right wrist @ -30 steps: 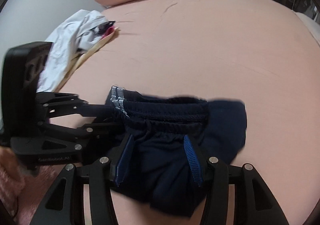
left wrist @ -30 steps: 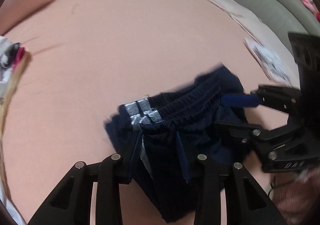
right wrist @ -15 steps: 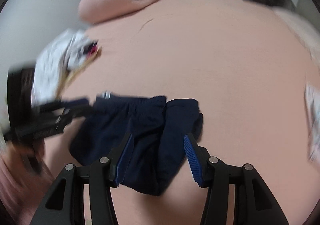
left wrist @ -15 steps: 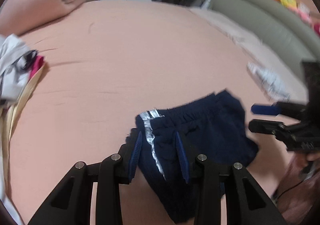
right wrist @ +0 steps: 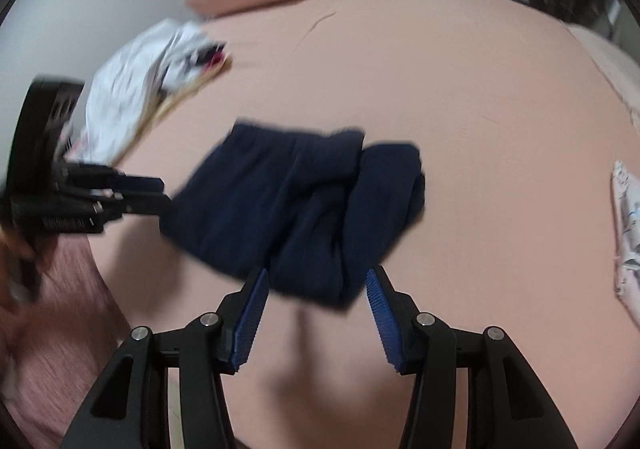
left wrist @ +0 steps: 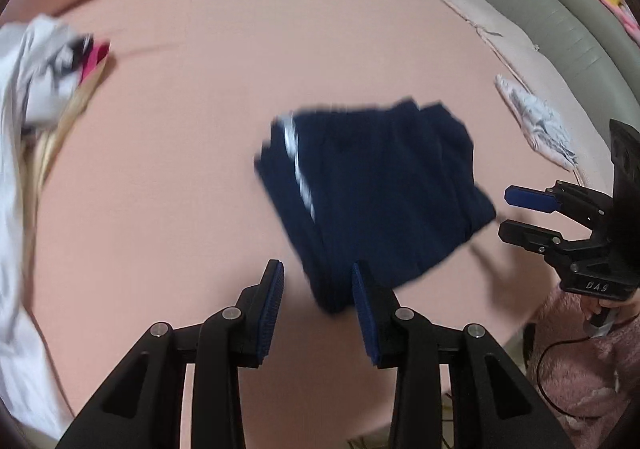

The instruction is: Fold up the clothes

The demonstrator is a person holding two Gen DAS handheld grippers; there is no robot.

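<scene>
both grippers, left [left wrist: 318,289] and right [right wrist: 316,295], hover over the folded navy shorts [left wrist: 372,205], fingers spread, empty.

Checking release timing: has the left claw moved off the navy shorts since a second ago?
Yes. The left claw has pulled back, open, toward the pink bed's near edge, leaving the navy shorts lying.

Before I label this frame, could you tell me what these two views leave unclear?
- Navy shorts: motion-blurred in both wrist views, so the fold edges cannot be read.
- White clothes pile: blurred and cut by the left view's edge.
- Patterned cloth: cropped by the right view's edge.
- Left claw: smeared in the right view.
</scene>
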